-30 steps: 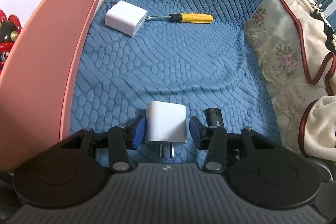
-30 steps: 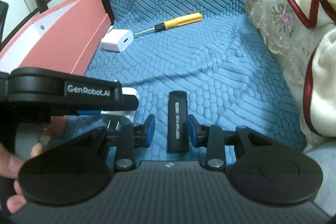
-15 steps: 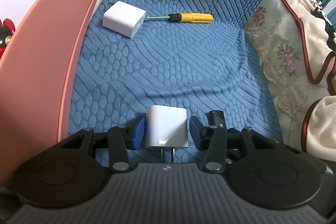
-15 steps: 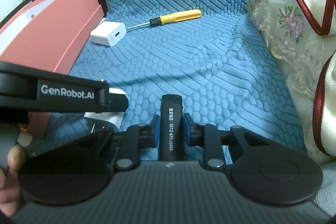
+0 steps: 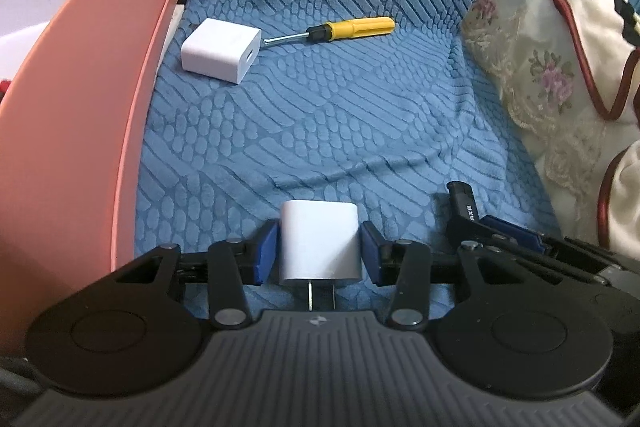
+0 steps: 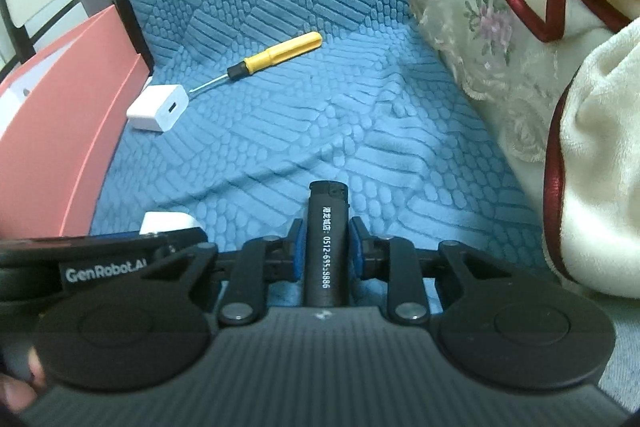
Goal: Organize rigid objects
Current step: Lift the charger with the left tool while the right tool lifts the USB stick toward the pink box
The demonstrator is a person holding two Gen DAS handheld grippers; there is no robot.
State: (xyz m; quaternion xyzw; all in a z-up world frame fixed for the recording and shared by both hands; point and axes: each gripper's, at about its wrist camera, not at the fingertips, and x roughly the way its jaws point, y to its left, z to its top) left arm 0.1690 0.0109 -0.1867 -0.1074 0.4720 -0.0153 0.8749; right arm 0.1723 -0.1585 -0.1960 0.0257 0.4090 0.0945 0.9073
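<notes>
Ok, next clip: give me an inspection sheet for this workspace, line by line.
Surface: blue textured fabric cover, creased.
Job's things: white plug adapter between left claw's pads; black printed cylinder in right claw; second white adapter with port and yellow-handled screwdriver lying at the back, tip near the adapter.
Clutter: nothing seen.
Grippers: left claw closing on the plug adapter, full contact unclear; right claw shut on the cylinder.
Cables: nothing seen.
Surroundings: pink box left; cream floral blanket with red trim right.

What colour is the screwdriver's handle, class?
The screwdriver has a yellow handle with a black collar by the shaft; it shows best in the left wrist view.
</notes>
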